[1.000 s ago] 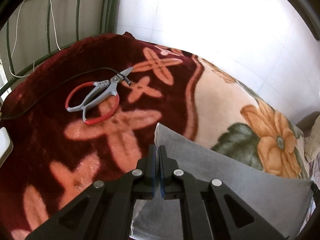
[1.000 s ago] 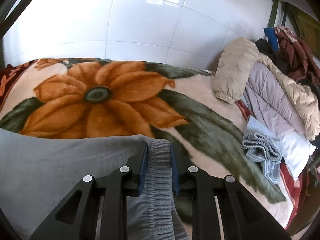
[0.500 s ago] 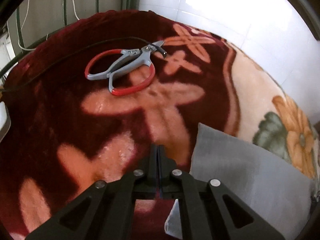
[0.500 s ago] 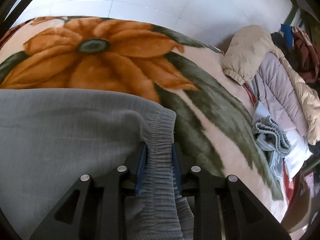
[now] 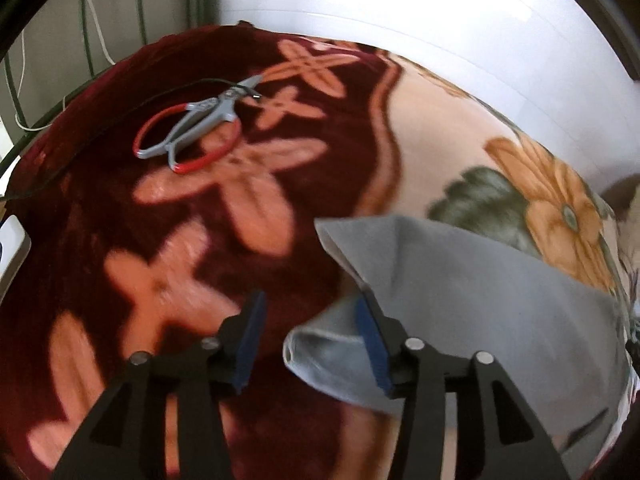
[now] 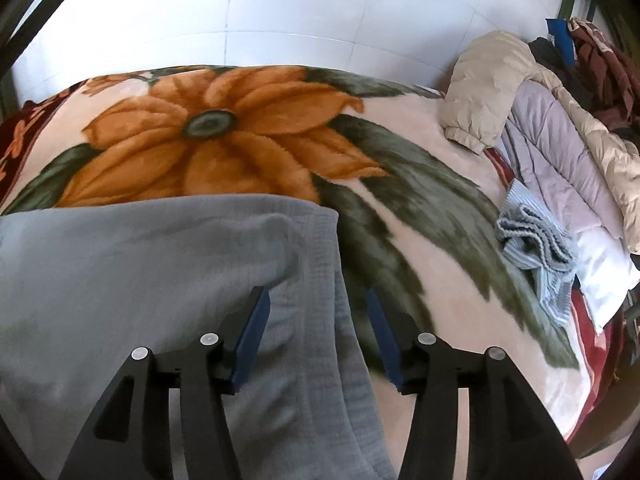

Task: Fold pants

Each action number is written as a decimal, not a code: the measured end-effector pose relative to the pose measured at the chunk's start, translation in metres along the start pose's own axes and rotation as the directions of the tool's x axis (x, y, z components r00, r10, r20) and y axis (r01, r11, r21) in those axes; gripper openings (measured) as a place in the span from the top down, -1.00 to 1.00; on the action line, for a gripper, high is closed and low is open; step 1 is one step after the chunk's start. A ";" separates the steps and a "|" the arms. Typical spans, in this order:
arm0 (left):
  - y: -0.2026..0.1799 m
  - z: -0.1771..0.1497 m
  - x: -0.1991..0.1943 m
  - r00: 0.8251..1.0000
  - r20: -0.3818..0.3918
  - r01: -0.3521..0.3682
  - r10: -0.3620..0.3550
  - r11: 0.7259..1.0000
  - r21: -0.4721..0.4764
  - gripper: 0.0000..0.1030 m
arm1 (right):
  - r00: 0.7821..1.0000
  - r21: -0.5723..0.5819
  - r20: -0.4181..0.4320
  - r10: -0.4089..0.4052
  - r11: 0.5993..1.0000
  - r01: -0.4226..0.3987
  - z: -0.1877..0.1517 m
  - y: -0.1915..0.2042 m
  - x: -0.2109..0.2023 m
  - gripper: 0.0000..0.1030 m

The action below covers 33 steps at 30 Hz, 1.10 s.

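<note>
Grey pants [image 5: 480,300] lie folded on the flowered blanket [image 5: 240,200]. In the left wrist view their leg end has a folded corner pointing left. My left gripper [image 5: 310,300] hovers over that end with its jaws opening. The cloth's edge lies by the right finger [image 5: 370,332], and neither pad presses on it. In the right wrist view the pants [image 6: 120,280] show their ribbed waistband [image 6: 320,272]. It lies loose between the opening jaws of my right gripper [image 6: 315,293], and the pads stand off it.
Red-handled shears [image 5: 192,136] and a black cable [image 5: 120,112] lie on the dark red part of the blanket. Puffy jackets [image 6: 560,120] and a striped blue knit [image 6: 536,248] are heaped at the right. A white tiled wall [image 6: 320,12] runs behind the bed.
Both grippers went from shut to open. The right one let go of the waistband, which now rests on the blanket. The left one no longer pinches the leg end.
</note>
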<state>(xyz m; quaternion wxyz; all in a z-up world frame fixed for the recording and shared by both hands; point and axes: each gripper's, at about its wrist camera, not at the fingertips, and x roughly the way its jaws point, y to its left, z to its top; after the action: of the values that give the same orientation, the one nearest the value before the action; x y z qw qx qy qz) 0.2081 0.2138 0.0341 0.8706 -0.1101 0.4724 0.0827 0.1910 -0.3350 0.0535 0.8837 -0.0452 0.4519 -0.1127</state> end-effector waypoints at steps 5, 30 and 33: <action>-0.026 -0.018 -0.020 0.999 -0.007 0.036 -0.036 0.998 0.054 -0.22 | 1.000 -0.005 0.004 0.005 1.000 -0.005 -0.014 -0.005 -0.026 -0.03; -0.136 -0.150 -0.118 0.978 -0.099 0.202 -0.184 0.954 0.221 -0.41 | 0.986 0.232 -0.105 0.126 0.968 -0.099 -0.129 -0.061 -0.084 -0.13; -0.145 -0.164 -0.122 0.975 -0.115 0.214 -0.192 0.948 0.233 -0.41 | 0.984 0.240 -0.122 0.127 0.966 -0.095 -0.137 -0.064 -0.078 -0.13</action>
<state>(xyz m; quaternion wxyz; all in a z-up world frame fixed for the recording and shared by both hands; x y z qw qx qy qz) 0.0464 0.0253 0.0663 0.8590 -0.0537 0.5042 -0.0714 0.0257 -0.3753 0.0459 0.8549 0.0924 0.4966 -0.1180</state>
